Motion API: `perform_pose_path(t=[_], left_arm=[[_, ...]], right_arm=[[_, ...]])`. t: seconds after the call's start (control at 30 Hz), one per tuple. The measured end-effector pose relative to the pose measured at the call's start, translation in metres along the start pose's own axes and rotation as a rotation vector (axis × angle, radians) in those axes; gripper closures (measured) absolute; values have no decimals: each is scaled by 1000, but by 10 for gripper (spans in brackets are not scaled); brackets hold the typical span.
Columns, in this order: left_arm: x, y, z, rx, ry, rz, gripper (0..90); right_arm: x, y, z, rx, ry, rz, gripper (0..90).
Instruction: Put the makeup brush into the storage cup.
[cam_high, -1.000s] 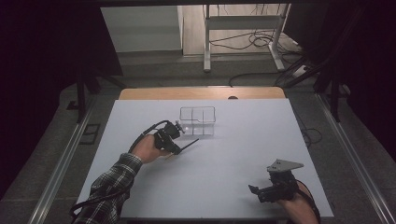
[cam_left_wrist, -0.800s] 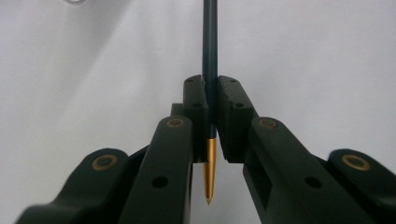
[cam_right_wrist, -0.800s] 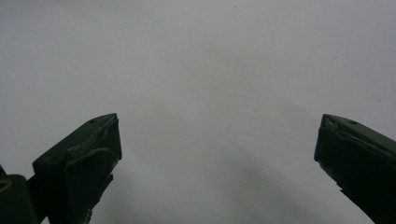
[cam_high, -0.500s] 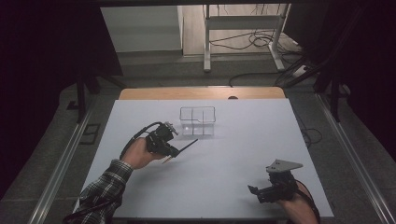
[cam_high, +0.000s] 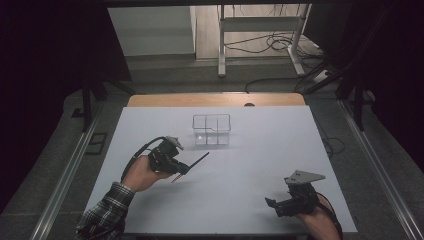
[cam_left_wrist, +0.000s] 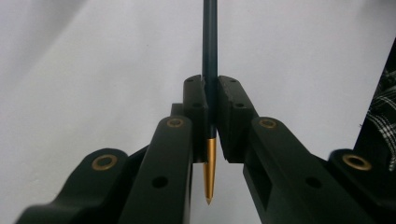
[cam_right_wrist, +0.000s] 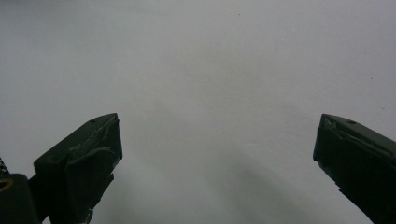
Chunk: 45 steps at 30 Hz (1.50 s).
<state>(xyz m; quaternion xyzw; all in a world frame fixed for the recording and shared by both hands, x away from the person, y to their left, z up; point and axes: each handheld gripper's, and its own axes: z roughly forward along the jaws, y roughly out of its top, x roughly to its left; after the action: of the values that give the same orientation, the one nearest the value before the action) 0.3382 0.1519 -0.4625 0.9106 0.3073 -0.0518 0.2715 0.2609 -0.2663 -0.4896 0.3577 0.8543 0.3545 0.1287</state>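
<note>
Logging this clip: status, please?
Left gripper shut on dark pen, gold tip toward camera. Right gripper open, empty. Clear divided box beyond pen; nothing between.

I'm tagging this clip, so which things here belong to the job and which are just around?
In the job:
- pen, clamped in the shut left gripper
- clear box with compartments, just beyond the pen's tip

Just around:
- right gripper, open, resting near the table's front edge
- metal stand and cables on the floor behind

One pen (cam_left_wrist: 209, 60), one clear divided box (cam_high: 211, 130), two grippers, one white table (cam_high: 250, 165).
</note>
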Motion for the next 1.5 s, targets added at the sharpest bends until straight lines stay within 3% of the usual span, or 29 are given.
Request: perform_pose_path(t=[0.33,0.73,0.87,1.27,1.5], left_arm=[[-6,-17,5,-33,-62,-16,834],[-12,-21,9,-34,-110,-24,834],[-14,-21,14,-19,-132,-19,834],[-19,-17,18,-30,-190,-4,833],[-21,-11,20,-38,-219,0,833]], right_arm=[[2,1,0,-24,29,-10,8],[5,3,-2,-35,41,-7,4],[10,6,1,-10,47,-42,9],[20,15,4,-28,33,-113,0],[30,23,10,-9,20,-193,0]])
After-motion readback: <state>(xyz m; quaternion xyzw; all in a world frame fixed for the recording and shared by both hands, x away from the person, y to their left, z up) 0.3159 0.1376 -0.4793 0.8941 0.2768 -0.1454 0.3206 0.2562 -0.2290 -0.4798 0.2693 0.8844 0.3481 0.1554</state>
